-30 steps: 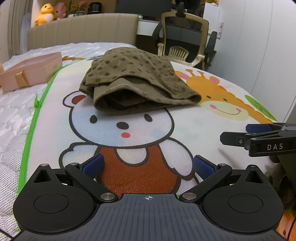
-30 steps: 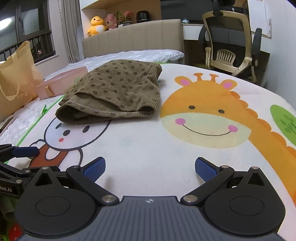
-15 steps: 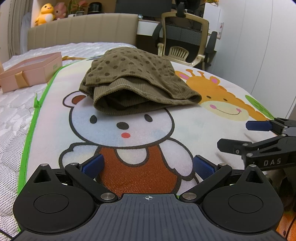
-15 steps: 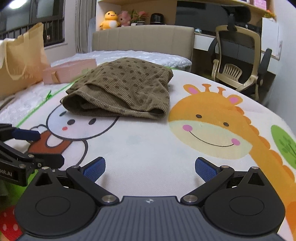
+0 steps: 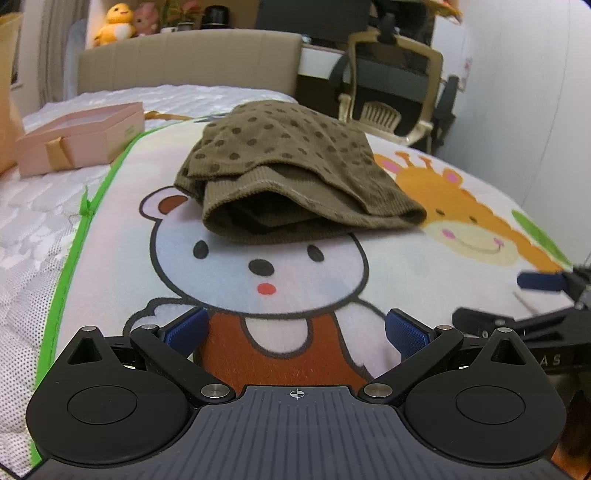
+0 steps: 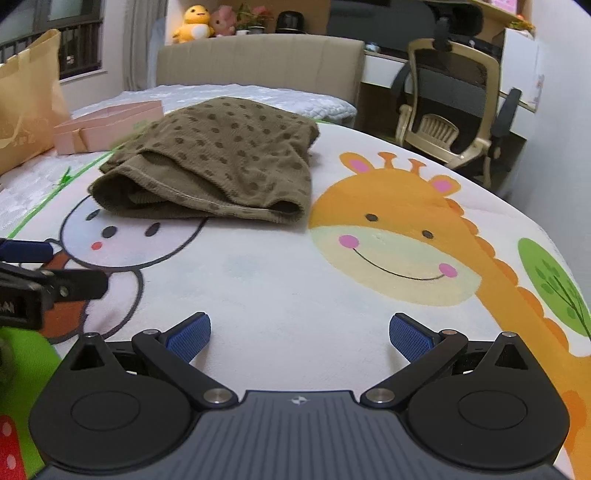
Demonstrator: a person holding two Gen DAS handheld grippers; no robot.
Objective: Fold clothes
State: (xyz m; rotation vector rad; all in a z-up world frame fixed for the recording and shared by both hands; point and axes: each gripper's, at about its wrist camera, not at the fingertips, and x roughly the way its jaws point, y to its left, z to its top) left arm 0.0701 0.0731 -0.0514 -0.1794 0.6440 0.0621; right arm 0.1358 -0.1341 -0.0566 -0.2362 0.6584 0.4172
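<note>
One folded brown dotted garment. One pink box. One paper bag. Two plush toys. One office chair. Two tongs: left, right.

The folded brown garment hides its own inner layers and the top of the bear print. In the left wrist view the right gripper is blurred and cut by the right edge. The paper bag is cut at the left edge.
</note>
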